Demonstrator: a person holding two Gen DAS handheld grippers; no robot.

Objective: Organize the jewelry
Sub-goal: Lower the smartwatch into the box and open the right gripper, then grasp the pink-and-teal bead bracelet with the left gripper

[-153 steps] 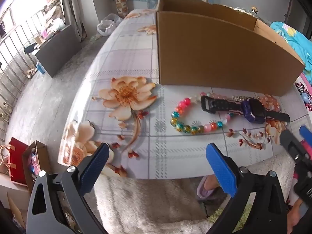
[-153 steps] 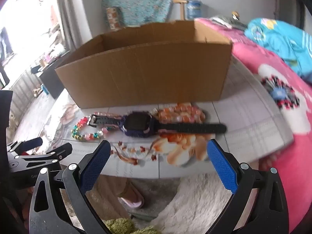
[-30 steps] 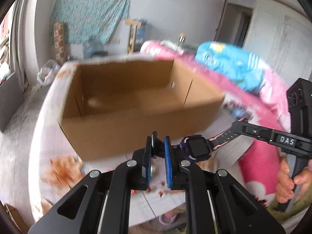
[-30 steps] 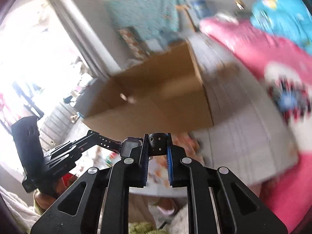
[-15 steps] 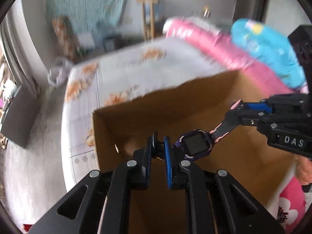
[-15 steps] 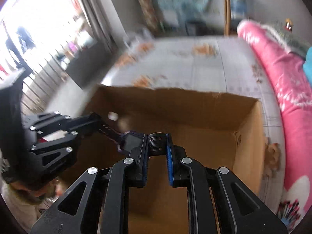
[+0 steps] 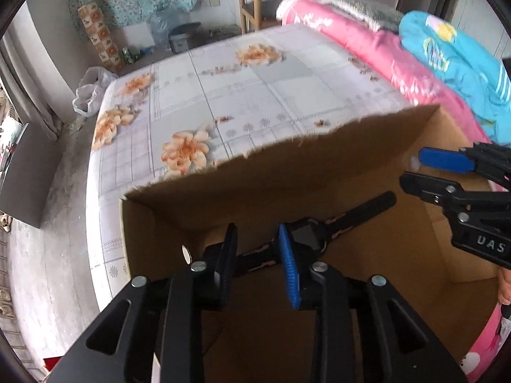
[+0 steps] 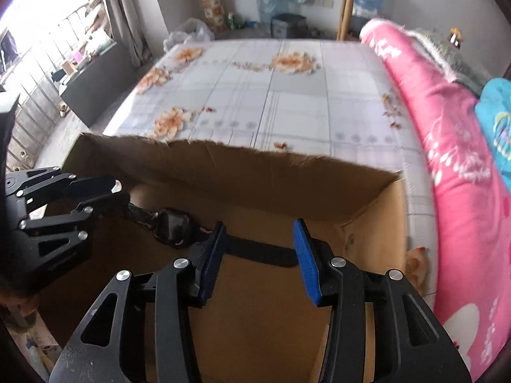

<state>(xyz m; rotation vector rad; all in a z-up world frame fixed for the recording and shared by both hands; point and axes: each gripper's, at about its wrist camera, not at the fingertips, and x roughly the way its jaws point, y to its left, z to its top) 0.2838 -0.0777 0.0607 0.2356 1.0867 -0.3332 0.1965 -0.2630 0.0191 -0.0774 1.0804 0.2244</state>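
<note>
A dark smartwatch (image 7: 308,236) with black straps lies inside the open cardboard box (image 7: 287,166), also in the right wrist view (image 8: 174,223). My left gripper (image 7: 257,261) is open above one strap end, not holding it. My right gripper (image 8: 258,252) is open above the other strap (image 8: 262,252). The box (image 8: 255,172) sits on the floral tablecloth. The bead bracelets are hidden from both views.
The floral table (image 7: 255,79) stretches behind the box. A pink blanket (image 8: 447,121) and a blue cloth (image 7: 456,63) lie along the right. The room floor (image 7: 41,255) drops off at the left.
Both grippers were shut on the watch straps and held it over the box. Both have now opened, and the watch lies in the box.
</note>
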